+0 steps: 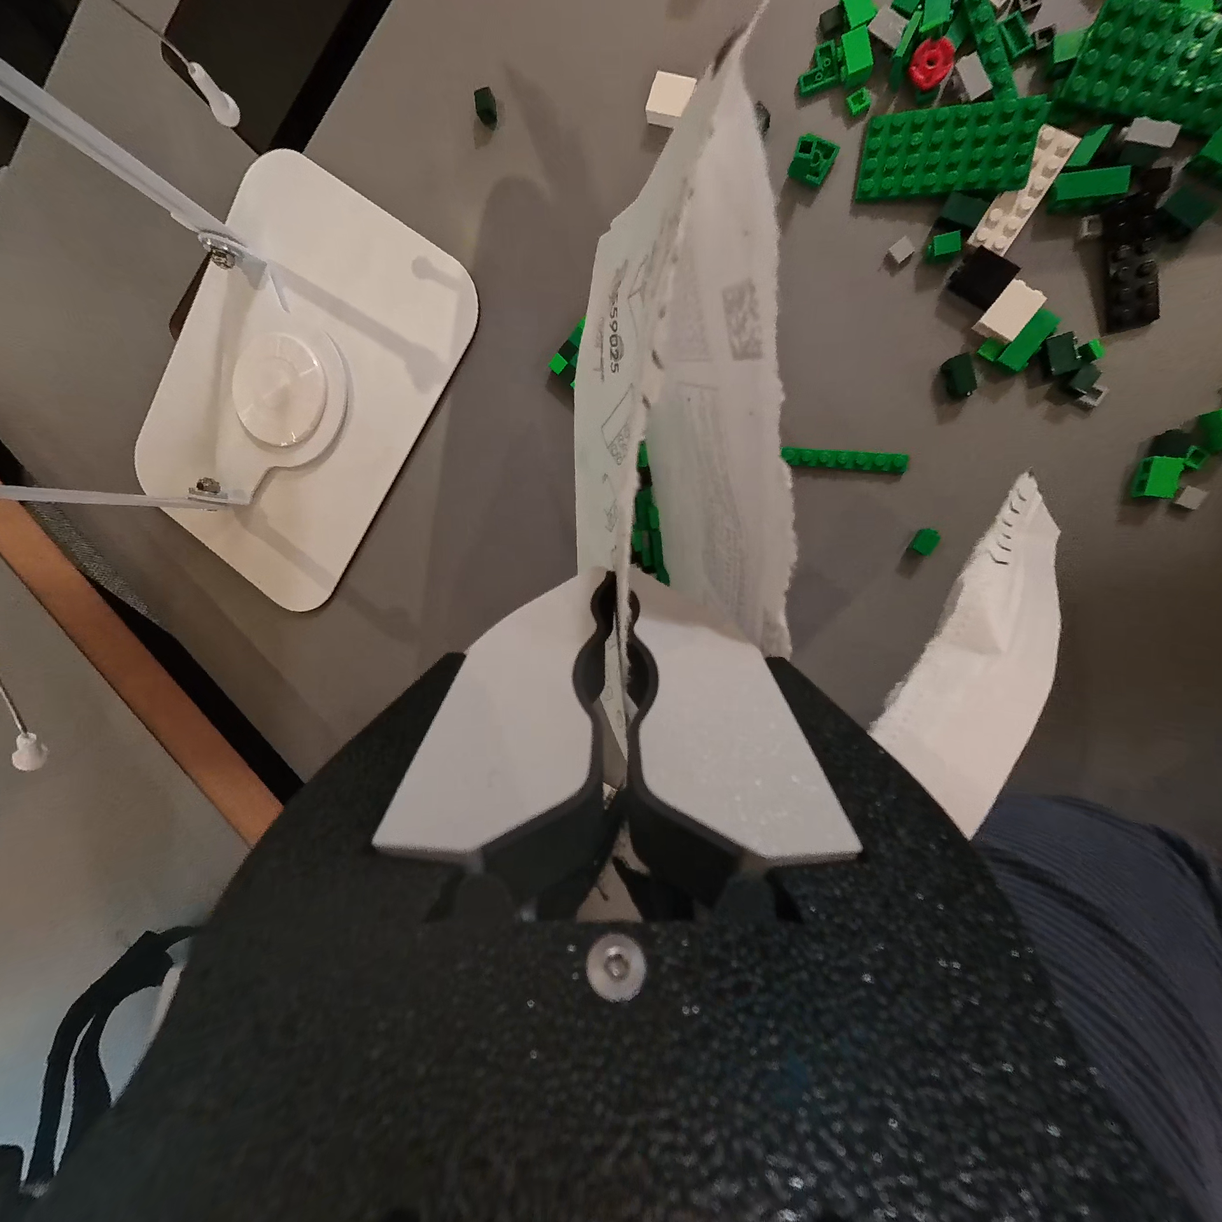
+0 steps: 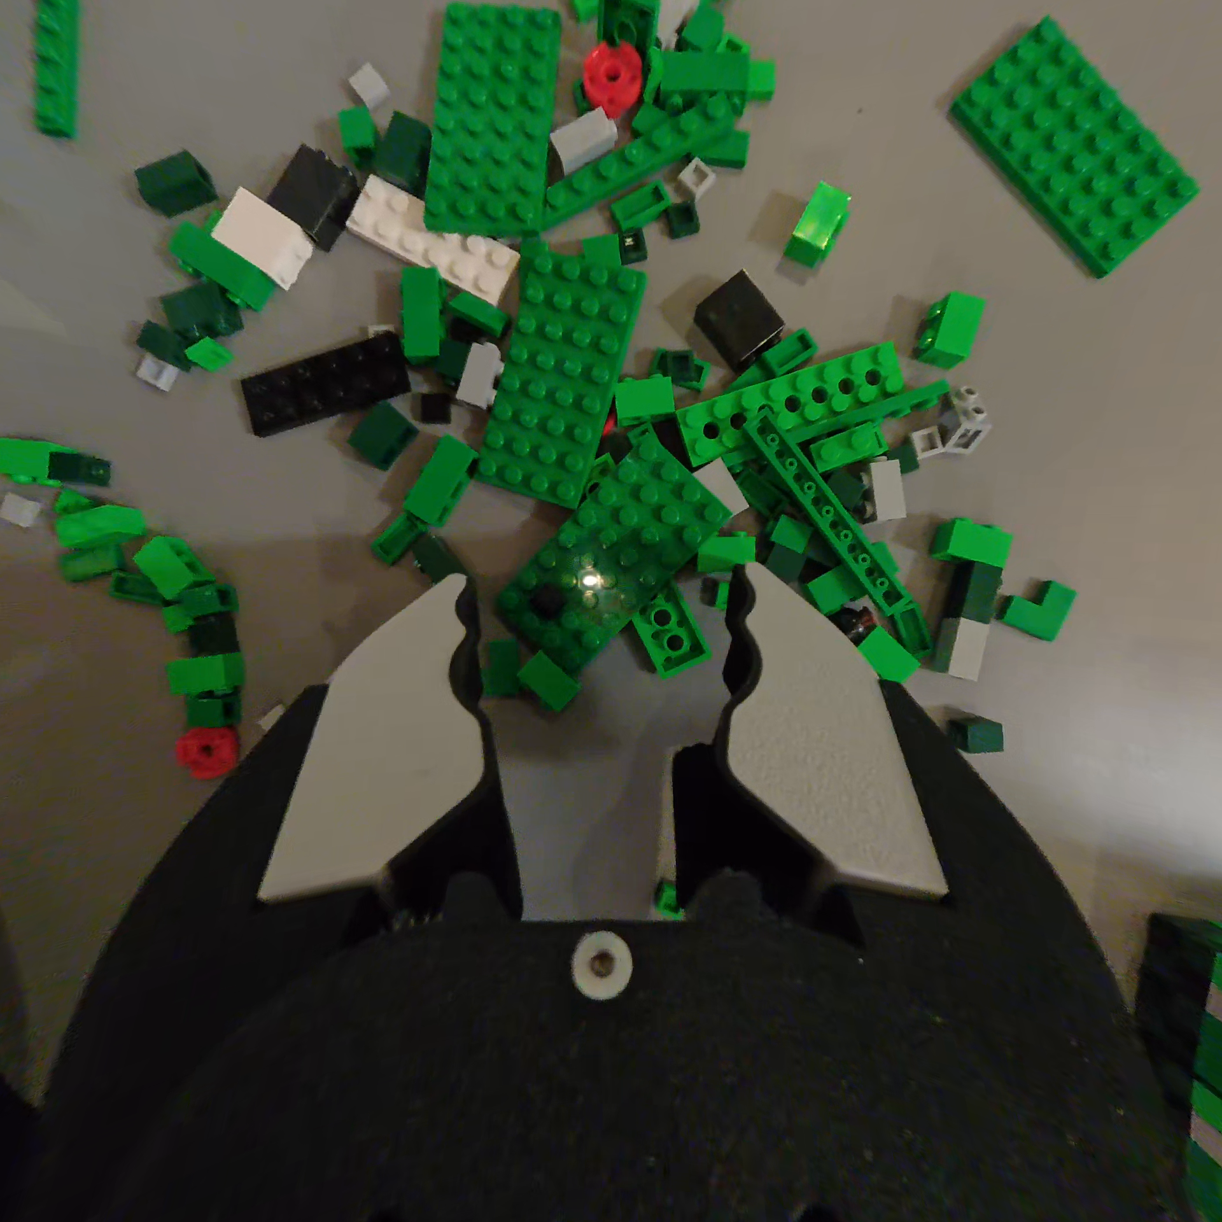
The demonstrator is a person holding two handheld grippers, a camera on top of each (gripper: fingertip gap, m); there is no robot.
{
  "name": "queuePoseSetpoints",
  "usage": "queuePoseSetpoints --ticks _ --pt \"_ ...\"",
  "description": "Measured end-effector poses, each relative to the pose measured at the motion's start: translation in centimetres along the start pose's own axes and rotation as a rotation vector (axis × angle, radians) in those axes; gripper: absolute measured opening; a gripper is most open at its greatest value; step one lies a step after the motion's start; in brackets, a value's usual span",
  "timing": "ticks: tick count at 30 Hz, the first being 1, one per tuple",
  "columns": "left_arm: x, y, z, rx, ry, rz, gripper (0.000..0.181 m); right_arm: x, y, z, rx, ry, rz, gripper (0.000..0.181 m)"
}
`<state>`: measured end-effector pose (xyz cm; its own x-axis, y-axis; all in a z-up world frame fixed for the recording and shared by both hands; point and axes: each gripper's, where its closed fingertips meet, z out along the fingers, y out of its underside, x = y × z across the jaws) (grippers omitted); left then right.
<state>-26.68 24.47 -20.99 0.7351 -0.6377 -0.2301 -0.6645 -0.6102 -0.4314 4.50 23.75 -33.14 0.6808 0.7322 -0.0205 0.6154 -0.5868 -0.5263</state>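
My left gripper [image 1: 616, 595] is shut on a torn white paper bag [image 1: 701, 370] with grey print, held up above the grey table [image 1: 410, 106]. A second torn piece of white paper [image 1: 985, 654] lies to its right. My right gripper [image 2: 602, 588] is open and empty, hovering over a heap of loose bricks. Nearest its tips is a green studded plate [image 2: 615, 562]; a longer green plate [image 2: 562, 370] lies just beyond. Green, dark green, black, white and grey bricks lie scattered about, with a red round piece [image 2: 611, 76] at the far end.
A white lamp base [image 1: 311, 383] with thin white arms stands on the table at left. A large green plate [image 2: 1074, 145] lies apart at far right. A red piece [image 2: 205, 750] lies by the right gripper's left side. Dark blue cloth [image 1: 1137, 959] shows at lower right. There is about 35 cm between the tips of the two grippers. The longer green plate [image 2: 562, 370] is about 6 cm from my right fingertips. It turns up in the left wrist view [image 1: 1175, 50] as well. The red round piece [image 2: 611, 76] lies some 15 cm from my right tips, 25 cm from my left tips. It turns up in the left wrist view [image 1: 934, 59] as well.
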Motion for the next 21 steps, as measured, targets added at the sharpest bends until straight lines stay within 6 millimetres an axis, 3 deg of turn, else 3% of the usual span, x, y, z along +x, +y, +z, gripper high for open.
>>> queuePoseSetpoints --ticks 7,12,15,17,21 --pt "0.1 0.0 0.1 -0.004 0.009 0.0 0.0 0.6 -0.5 0.1 0.025 0.067 -0.03 0.037" --pt "0.2 -0.1 0.1 0.002 0.014 0.007 0.0 2.9 -2.0 -2.1 0.132 0.124 -0.018 0.016" --pt "0.3 -0.2 0.1 0.005 0.018 0.01 0.0 3.9 -2.8 -2.9 0.174 0.075 -0.032 0.019" --pt "0.4 -0.3 0.1 0.006 0.018 0.013 0.0 3.0 -3.3 -2.3 0.166 -0.043 -0.12 0.026" --pt "0.5 -0.3 0.0 0.009 0.019 0.02 0.0 3.6 -4.2 -0.1 0.097 -0.125 -0.288 0.03"
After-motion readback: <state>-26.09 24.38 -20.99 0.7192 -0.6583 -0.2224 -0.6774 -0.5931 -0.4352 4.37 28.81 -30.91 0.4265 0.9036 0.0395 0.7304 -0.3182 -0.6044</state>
